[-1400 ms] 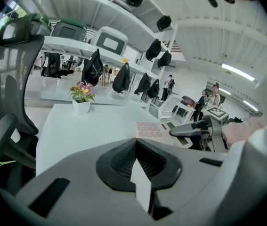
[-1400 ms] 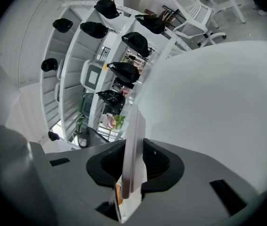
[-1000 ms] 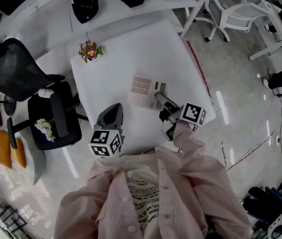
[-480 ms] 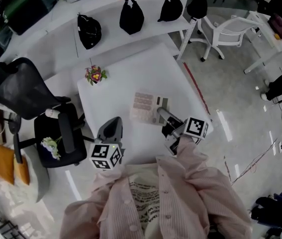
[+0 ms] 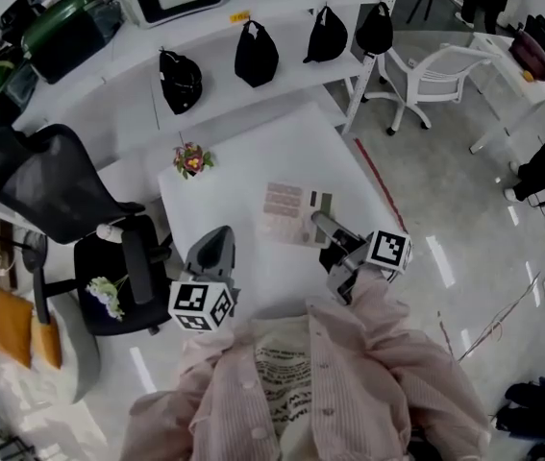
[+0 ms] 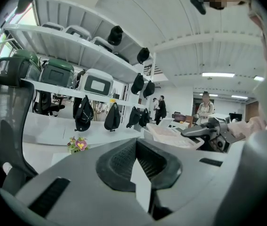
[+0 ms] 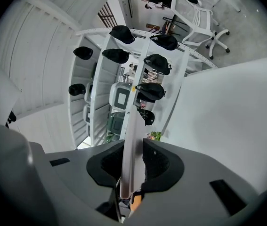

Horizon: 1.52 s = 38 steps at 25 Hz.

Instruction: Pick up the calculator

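On table (image 5: 253, 152) beyond calculator (image 5: 289, 211): flowers (image 5: 192, 158); chair (image 5: 46, 185) beside.

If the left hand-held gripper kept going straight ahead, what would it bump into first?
The left hand-held gripper would probably meet the black fabric bags on the long white shelf, beyond the square white table; depth is unclear.
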Motion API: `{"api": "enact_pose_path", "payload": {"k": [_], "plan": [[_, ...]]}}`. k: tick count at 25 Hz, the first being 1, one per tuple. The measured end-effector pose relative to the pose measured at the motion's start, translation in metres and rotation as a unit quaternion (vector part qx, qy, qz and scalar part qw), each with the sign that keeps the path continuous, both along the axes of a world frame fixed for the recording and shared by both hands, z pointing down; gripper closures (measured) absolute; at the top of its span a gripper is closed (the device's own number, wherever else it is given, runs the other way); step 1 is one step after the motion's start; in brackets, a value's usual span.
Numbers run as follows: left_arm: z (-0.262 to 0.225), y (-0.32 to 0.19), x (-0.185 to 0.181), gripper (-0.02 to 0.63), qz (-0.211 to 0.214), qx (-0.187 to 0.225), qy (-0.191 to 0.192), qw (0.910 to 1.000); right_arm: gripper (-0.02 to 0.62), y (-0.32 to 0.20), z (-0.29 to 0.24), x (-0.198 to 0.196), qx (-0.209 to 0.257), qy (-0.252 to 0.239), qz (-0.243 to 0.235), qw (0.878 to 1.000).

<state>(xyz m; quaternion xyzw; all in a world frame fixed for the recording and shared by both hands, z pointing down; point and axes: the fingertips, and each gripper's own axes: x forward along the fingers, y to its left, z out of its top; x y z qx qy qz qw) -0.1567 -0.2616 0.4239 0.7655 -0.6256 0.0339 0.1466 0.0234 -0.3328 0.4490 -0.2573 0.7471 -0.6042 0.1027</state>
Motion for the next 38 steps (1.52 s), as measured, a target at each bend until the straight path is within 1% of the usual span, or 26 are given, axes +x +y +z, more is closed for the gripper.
{"api": "enact_pose_path", "payload": {"k": [3,10,16,19,29,38], "plan": [[-0.01,0.001,-0.001,0.606,0.003,0.013,-0.002,0.9999,0.518,0.002,-0.013,0.0,0.002,-0.017,0.003,1.0],[-0.03,0.009,-0.002,0.606,0.009,0.04,-0.011,0.9991,0.518,0.007,-0.036,0.007,0.016,-0.038,0.016,0.999],[-0.038,0.015,-0.008,0.606,0.01,0.053,-0.019,0.9984,0.518,0.011,-0.046,0.009,0.02,-0.056,0.023,0.998],[-0.041,0.016,-0.011,0.606,0.009,0.055,-0.02,0.9983,0.518,0.012,-0.048,0.008,0.018,-0.064,0.025,0.997],[-0.041,0.017,-0.01,0.605,0.006,0.052,-0.02,0.9984,0.518,0.012,-0.043,0.009,0.005,-0.061,0.025,0.998],[-0.041,0.017,-0.011,0.606,0.004,0.05,-0.022,0.9985,0.518,0.011,-0.042,0.01,0.003,-0.06,0.028,0.998]]}}
